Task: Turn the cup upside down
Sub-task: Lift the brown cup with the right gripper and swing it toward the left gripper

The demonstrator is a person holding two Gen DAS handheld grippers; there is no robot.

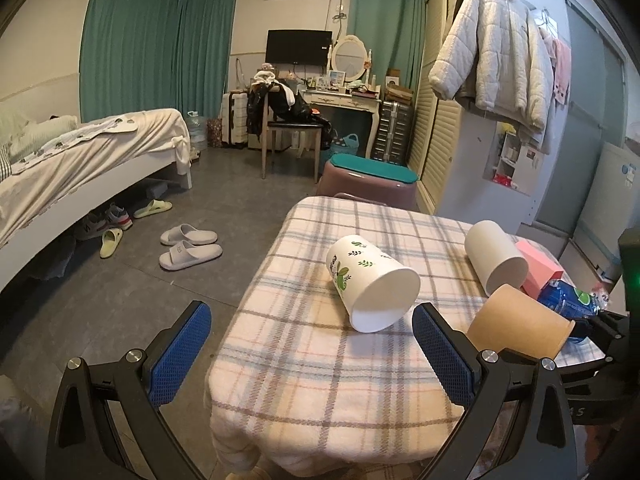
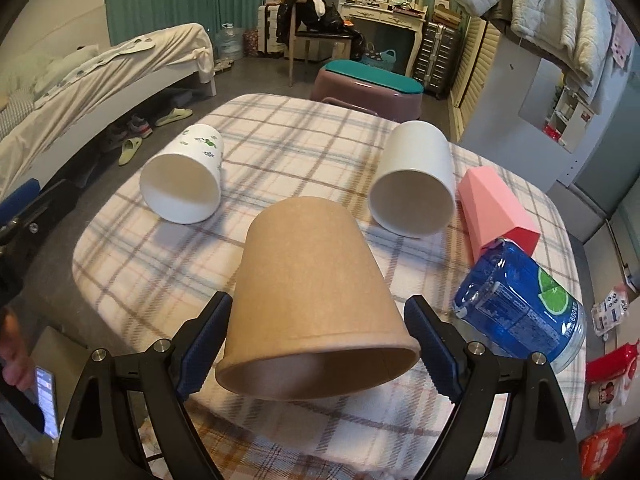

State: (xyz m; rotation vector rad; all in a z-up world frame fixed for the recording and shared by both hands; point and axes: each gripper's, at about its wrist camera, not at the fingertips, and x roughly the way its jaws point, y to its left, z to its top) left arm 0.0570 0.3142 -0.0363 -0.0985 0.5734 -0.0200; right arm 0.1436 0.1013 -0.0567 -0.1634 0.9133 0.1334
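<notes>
A bedroom with a grey tiled floor (image 1: pixel 132 300). Teal curtains (image 1: pixel 156 44) cover the far wall beside a bed (image 1: pixel 100 152). A television (image 1: pixel 299 47) hangs above a cluttered dressing table (image 1: pixel 344 98); a white jacket (image 1: pixel 496 60) hangs on the wardrobe.

Both wrist views face across table (image 1: pixel 304 360), sharing three cups.

Only one marking could be read with any confidence: "600" was printed sideways near the lime picture on the blue bottle (image 2: pixel 524 312) label, seen from the right wrist. The smaller print on that label was too blurred to be made out.
</notes>
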